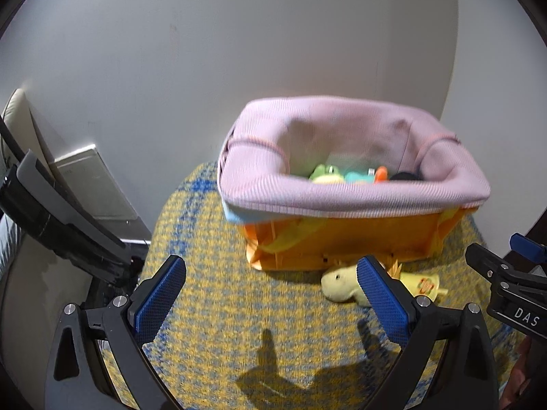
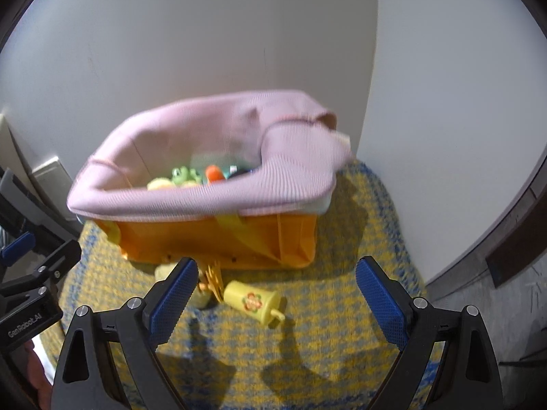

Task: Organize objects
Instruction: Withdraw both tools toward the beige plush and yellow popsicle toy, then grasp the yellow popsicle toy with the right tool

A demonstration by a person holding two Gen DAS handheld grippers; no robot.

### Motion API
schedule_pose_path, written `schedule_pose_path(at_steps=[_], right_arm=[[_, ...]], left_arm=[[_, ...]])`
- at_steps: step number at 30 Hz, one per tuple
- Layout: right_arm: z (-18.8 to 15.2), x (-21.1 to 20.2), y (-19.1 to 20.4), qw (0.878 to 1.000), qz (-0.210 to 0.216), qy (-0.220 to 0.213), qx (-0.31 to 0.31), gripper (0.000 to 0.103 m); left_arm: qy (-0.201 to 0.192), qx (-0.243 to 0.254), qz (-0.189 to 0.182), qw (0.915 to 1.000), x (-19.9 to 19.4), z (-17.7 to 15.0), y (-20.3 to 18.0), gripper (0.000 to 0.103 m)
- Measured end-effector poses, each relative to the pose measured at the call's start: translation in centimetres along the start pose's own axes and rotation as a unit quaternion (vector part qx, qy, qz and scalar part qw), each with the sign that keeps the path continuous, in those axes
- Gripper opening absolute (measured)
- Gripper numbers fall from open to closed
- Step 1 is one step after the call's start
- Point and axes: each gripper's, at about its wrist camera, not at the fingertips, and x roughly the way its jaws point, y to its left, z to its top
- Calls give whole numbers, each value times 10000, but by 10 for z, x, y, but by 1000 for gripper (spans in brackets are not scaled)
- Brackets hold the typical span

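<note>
An orange storage bin (image 1: 342, 239) with a pink knitted liner (image 1: 342, 194) stands on a yellow-and-blue woven mat (image 1: 212, 290); it also shows in the right wrist view (image 2: 205, 239). Several small toys lie inside it (image 1: 328, 174). In front of the bin lie a pale yellow plush toy (image 1: 338, 283) and a yellow toy cup with a flower print (image 2: 251, 299). My left gripper (image 1: 270, 290) is open and empty, its right finger overlapping the plush. My right gripper (image 2: 277, 294) is open and empty above the cup.
A white wall (image 1: 239, 51) rises right behind the bin. A black and grey device (image 1: 51, 212) and a white panel (image 1: 92, 181) stand at the left. A dark wooden frame (image 2: 512, 239) edges the right side.
</note>
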Motion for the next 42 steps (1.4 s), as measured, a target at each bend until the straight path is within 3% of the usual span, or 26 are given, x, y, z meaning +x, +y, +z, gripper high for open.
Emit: schedule_pose_path(at_steps=[16,34,36,40,42], right_arm=[[-48,61,11,9982,-106,577,-145,94],[-51,107,28,9965,-165,745,-345,93],[-50,107,28,9967,-149,712,-358,91],[-52,110,27,9964,-50,755,-384,66],[-53,110,25,9965,-20,744,-377,65]], left_arm=[[398,-17,135,9991,52,-55,7,102],[623,-36,204,9978,74,-68,6,102],[629,-30,197,9978,76,-67,5,102],[633,21,180,9978,76,-67,0,102],[633,45,166,9978,77,-66,-3,102]])
